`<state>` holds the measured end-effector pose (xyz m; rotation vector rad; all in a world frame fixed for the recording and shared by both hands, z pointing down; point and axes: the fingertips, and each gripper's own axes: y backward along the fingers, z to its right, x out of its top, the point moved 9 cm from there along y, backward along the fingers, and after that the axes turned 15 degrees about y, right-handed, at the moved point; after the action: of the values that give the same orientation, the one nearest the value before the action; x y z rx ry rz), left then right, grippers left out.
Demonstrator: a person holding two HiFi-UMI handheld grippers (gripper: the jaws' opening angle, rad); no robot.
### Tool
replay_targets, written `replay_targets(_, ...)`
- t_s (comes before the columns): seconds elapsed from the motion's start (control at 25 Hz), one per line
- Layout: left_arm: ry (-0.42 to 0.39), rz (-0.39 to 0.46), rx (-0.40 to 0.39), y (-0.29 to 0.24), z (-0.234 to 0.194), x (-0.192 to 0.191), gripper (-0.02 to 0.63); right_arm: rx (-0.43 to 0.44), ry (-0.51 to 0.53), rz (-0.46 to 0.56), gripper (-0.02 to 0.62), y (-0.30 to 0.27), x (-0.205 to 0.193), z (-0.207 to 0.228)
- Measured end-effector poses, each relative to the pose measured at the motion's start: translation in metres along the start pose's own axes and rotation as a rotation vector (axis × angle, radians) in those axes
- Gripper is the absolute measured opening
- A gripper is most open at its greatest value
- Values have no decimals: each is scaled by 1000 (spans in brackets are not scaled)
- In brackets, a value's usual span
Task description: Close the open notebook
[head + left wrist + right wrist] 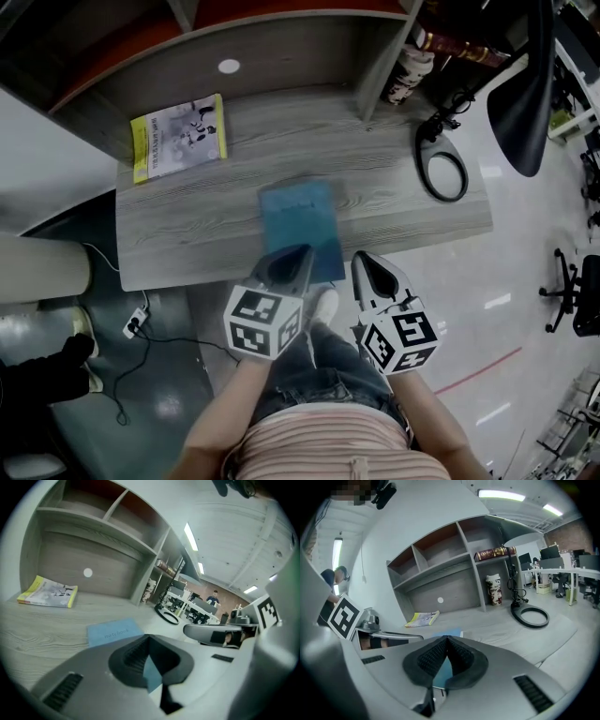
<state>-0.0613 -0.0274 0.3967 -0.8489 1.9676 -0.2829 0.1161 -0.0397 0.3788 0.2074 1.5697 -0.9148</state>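
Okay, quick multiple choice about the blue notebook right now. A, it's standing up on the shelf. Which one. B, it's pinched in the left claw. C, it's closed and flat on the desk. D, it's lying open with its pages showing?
C: the blue notebook lies flat on the desk as a single panel with its printed cover facing up and no pages showing.
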Motion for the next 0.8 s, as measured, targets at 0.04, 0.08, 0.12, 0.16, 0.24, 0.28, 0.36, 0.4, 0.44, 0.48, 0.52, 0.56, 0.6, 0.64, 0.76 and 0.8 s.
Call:
replay_targets(0.04, 0, 16, 4, 4, -1, 1, 11, 7, 6, 5, 8, 0, 1, -2)
replay_targets(0.08, 1, 32, 7, 9, -1, 2, 11, 13, 12, 9, 8, -1, 3, -4)
replay_targets(0.12, 3, 48, 12, 13, -2, 4, 11, 19, 18, 14, 8, -1, 4, -6)
replay_targets(0.16, 5, 66, 16, 18, -3, 5, 11, 25, 23, 19, 8, -1, 6, -8)
replay_targets(0.24, 9, 103, 24, 27, -5, 9, 11, 38, 32, 30, 8, -2, 10, -13)
replay_targets(0.28, 9, 122, 28, 31, -6, 10, 11, 45, 37, 35, 8, -3, 12, -15)
replay_targets(0.36, 2, 161, 35, 40, -8, 13, 11, 57, 48, 48, 8, -3, 15, -19)
replay_targets(0.4, -4, 180, 38, 44, -9, 14, 11, 63, 53, 54, 8, -3, 17, -22)
replay_targets(0.44, -9, 197, 41, 48, -10, 14, 11, 68, 57, 61, 8, -4, 19, -24)
replay_targets(0.48, -13, 213, 46, 53, -11, 15, 11, 74, 63, 67, 8, -4, 21, -26)
replay_targets(0.52, -14, 226, 52, 57, -12, 15, 11, 80, 68, 74, 8, -5, 22, -28)
replay_targets(0.56, -13, 239, 58, 61, -14, 15, 11, 86, 74, 80, 8, -5, 24, -30)
replay_targets(0.6, -10, 251, 63, 66, -15, 15, 11, 92, 79, 86, 8, -6, 26, -32)
replay_targets(0.64, -6, 264, 68, 70, -17, 15, 11, 96, 85, 92, 8, -6, 28, -34)
replay_targets(0.76, -1, 307, 81, 83, -21, 15, 11, 108, 99, 109, 8, -7, 33, -39)
replay_targets(0.8, -2, 322, 86, 87, -22, 15, 11, 112, 105, 114, 8, -8, 35, -40)
